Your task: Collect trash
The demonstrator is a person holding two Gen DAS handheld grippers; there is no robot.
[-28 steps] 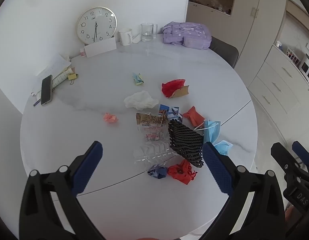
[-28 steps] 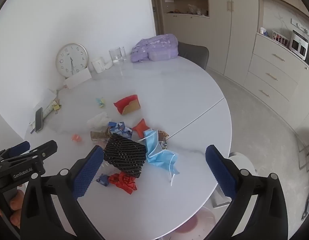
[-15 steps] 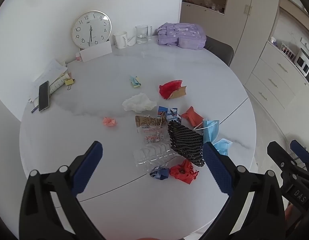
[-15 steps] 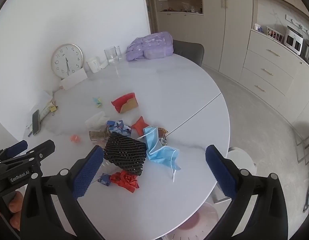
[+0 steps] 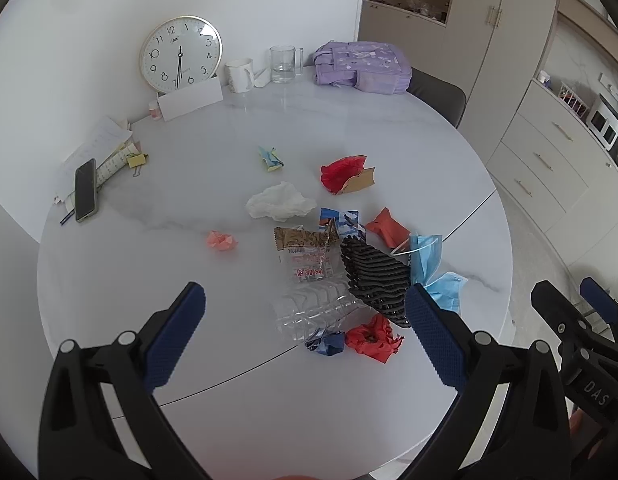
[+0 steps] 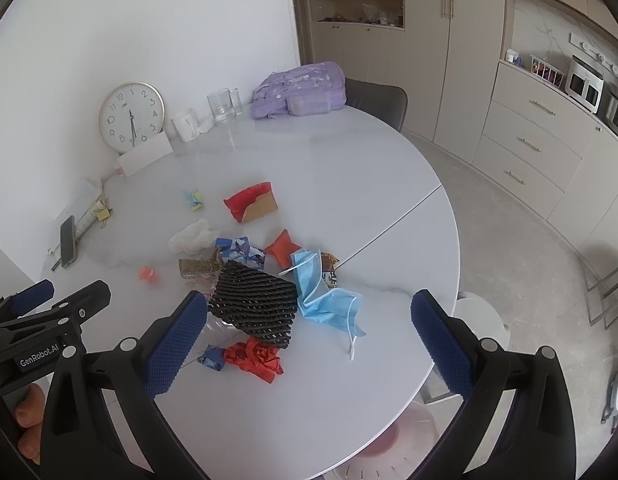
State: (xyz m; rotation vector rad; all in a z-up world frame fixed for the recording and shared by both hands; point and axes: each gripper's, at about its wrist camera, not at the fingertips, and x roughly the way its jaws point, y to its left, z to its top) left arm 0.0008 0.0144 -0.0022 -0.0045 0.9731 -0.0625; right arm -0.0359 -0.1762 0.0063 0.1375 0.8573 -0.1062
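Lying mid-table, the trash is being judged light and soft: the mesh, mask and red wad are best pinched at raised folds. The left gripper and right gripper are being held wide open, empty, above it.

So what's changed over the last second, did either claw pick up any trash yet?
No. Both views have pulled back and risen a little, so the table sits lower and smaller in frame. The left claw and right claw stay open and empty, above the near edge. The trash has not moved: black mesh, blue mask, red wrapper, and white tissue lie as before.
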